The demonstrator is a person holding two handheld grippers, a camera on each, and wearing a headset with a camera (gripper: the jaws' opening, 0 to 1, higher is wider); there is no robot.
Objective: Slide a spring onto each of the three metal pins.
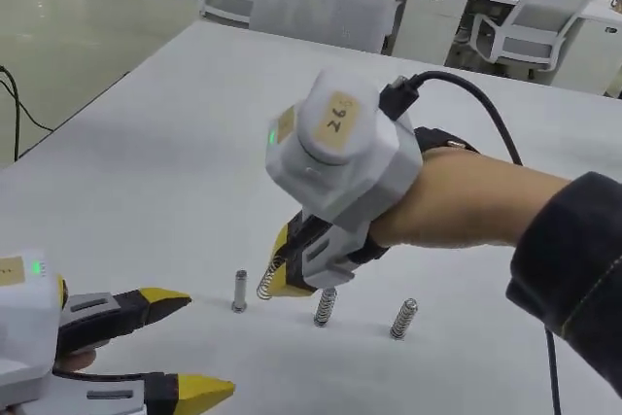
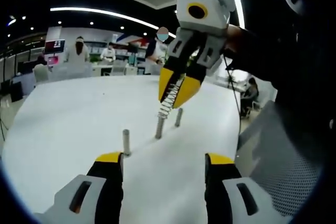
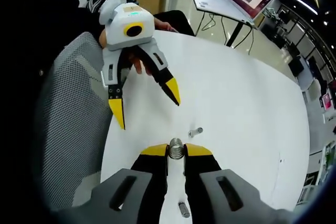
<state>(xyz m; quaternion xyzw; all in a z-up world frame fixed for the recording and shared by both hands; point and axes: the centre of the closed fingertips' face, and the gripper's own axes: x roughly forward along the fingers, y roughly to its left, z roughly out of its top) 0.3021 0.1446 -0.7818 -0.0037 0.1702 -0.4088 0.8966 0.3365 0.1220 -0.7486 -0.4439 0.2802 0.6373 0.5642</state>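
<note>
White desk (image 1: pixel 146 143), with three short metal pins standing on it in a left-to-right row. The left pin (image 1: pixel 239 292) is bare and upright. The middle pin (image 1: pixel 326 306) and right pin (image 1: pixel 403 319) each have a coil around the shaft, and both lean slightly.

The right hand-held gripper (image 1: pixel 277 281) is over the row, its yellow tips pointing down and to the left. Its jaws are clamped on a loose spring (image 1: pixel 269 279). The spring hangs tilted between the left pin and the middle pin, just beside the left pin and not on it. Cannot tell whether its lower end touches the desk. In the right gripper view the spring is seen end-on, pinched between the yellow tips, with the bare pin just beyond it.

The left hand-held gripper (image 1: pixel 194 345) is low at the near left, with its jaws apart and its tips pointing right toward the row. It is apart from the pins. In the left gripper view the bare pin is the nearest of the three, and the held spring hangs above the row.

Office chairs (image 1: pixel 321 7) stand past the far edge of the desk.
</note>
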